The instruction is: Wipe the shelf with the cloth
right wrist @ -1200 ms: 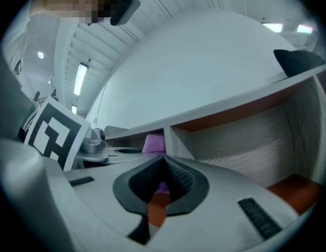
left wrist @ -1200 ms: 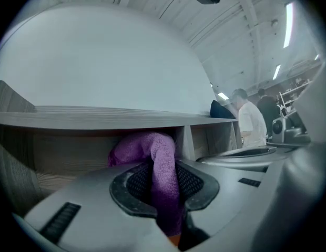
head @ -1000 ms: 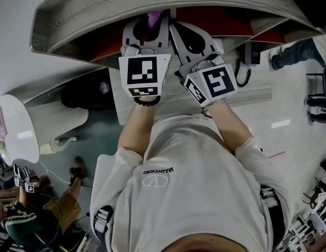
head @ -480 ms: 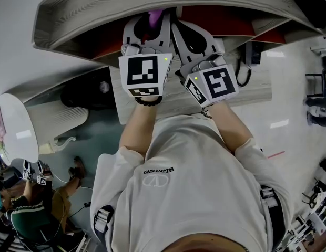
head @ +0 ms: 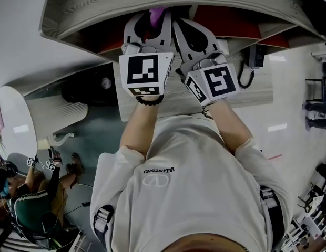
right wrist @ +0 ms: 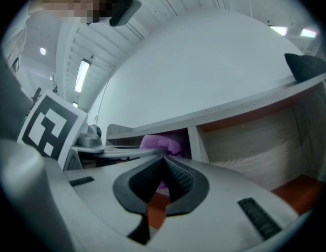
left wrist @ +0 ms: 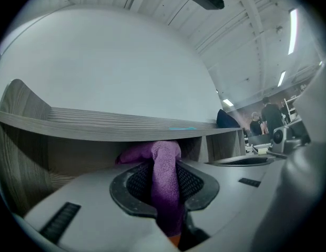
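A purple cloth [head: 155, 16] pokes up at the mouth of the pale wooden shelf [head: 100, 9] at the top of the head view. My left gripper [head: 147, 25] is shut on the cloth [left wrist: 166, 185], which runs as a folded strip between its jaws and bunches under the shelf board [left wrist: 100, 124]. My right gripper [head: 190, 34] sits just to the right of it, jaws pressed together at the tips [right wrist: 164, 160] with nothing held. In the right gripper view the cloth [right wrist: 162, 142] shows just beyond those tips, beside an upright divider [right wrist: 194, 143].
The shelf has red-orange inner panels [head: 226, 17] and a compartment with an orange floor [right wrist: 294, 190]. A lower wooden board [head: 247, 88] lies under my hands. A black device with a cable [head: 252, 54] is at the right, a white round table [head: 16, 127] at the left, and a seated person [head: 31, 203] at the lower left.
Both grippers stay in about the same place at the shelf mouth; the view has shifted a little. The person at the lower left has moved and raised their grippers.
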Action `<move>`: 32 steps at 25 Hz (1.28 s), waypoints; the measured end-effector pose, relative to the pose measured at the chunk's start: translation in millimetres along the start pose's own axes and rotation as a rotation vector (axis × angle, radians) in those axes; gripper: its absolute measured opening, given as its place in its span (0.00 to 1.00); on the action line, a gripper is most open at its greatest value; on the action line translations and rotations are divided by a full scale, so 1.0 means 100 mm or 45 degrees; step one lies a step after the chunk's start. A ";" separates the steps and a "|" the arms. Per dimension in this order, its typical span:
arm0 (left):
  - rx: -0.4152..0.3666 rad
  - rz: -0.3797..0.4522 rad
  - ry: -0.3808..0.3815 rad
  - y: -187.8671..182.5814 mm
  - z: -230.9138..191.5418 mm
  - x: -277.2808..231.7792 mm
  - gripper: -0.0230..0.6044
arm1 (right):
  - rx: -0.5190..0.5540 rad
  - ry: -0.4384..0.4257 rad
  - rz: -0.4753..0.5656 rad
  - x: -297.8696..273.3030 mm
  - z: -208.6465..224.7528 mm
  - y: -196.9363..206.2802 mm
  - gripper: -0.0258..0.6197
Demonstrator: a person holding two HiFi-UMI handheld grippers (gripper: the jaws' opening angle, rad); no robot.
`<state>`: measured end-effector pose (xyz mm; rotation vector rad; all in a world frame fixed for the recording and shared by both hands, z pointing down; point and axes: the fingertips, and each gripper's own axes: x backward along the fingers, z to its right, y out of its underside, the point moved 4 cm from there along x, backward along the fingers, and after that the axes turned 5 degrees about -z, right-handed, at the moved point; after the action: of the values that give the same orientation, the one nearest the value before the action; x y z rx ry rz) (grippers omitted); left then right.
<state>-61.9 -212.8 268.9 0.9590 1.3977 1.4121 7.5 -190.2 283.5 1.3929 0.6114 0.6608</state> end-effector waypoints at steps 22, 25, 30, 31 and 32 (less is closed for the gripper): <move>0.057 0.014 -0.099 0.06 -0.72 0.28 0.16 | -0.003 -0.084 -0.035 -0.53 -0.52 0.08 0.04; 0.062 0.017 -0.109 0.08 -0.78 0.30 0.16 | -0.005 -0.093 -0.039 -0.58 -0.57 0.10 0.04; 0.071 0.022 -0.129 0.10 -0.93 0.38 0.16 | 0.001 -0.112 -0.043 -0.68 -0.69 0.12 0.04; 0.073 0.023 -0.137 0.11 -0.96 0.40 0.16 | 0.003 -0.119 -0.045 -0.70 -0.73 0.12 0.04; 0.076 0.024 -0.146 0.11 -1.00 0.42 0.16 | 0.006 -0.127 -0.047 -0.73 -0.76 0.12 0.04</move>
<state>-170.5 -202.2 270.9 1.0774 1.3553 1.3149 -98.2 -191.2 289.5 1.4066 0.5588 0.5574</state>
